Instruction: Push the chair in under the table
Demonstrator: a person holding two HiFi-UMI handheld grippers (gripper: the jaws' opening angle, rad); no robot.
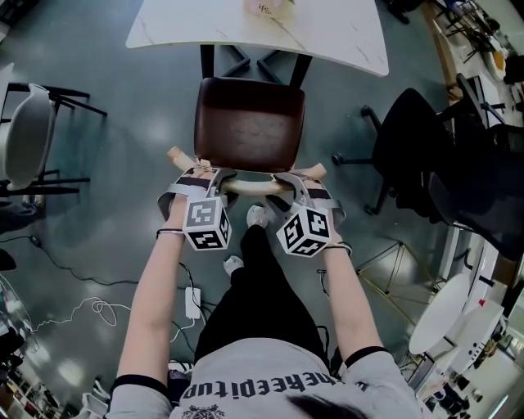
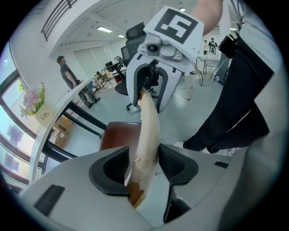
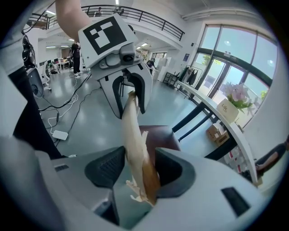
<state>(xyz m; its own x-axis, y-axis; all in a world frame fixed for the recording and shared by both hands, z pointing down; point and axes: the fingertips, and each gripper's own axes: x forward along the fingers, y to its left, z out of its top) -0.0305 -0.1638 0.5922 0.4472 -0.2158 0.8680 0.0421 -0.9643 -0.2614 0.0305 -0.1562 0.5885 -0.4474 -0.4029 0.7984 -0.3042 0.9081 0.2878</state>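
A chair with a brown seat (image 1: 250, 123) stands in front of a white marble-topped table (image 1: 188, 24), the seat's far edge just under the tabletop. Its pale wooden back rail (image 1: 246, 186) runs across right in front of me. My left gripper (image 1: 199, 174) is shut on the rail's left part, my right gripper (image 1: 295, 180) on its right part. In the left gripper view the rail (image 2: 149, 131) fills the gap of the left gripper (image 2: 143, 167), and the right gripper (image 2: 149, 85) shows further along. In the right gripper view the rail (image 3: 133, 135) sits between the pads of the right gripper (image 3: 137, 169).
A black office chair (image 1: 417, 155) stands to the right and a grey chair (image 1: 29, 135) to the left. Cables and a white power strip (image 1: 193, 301) lie on the floor by my feet (image 1: 257, 216). A flower pot (image 3: 237, 97) stands on the table. A person (image 2: 67, 72) stands far off.
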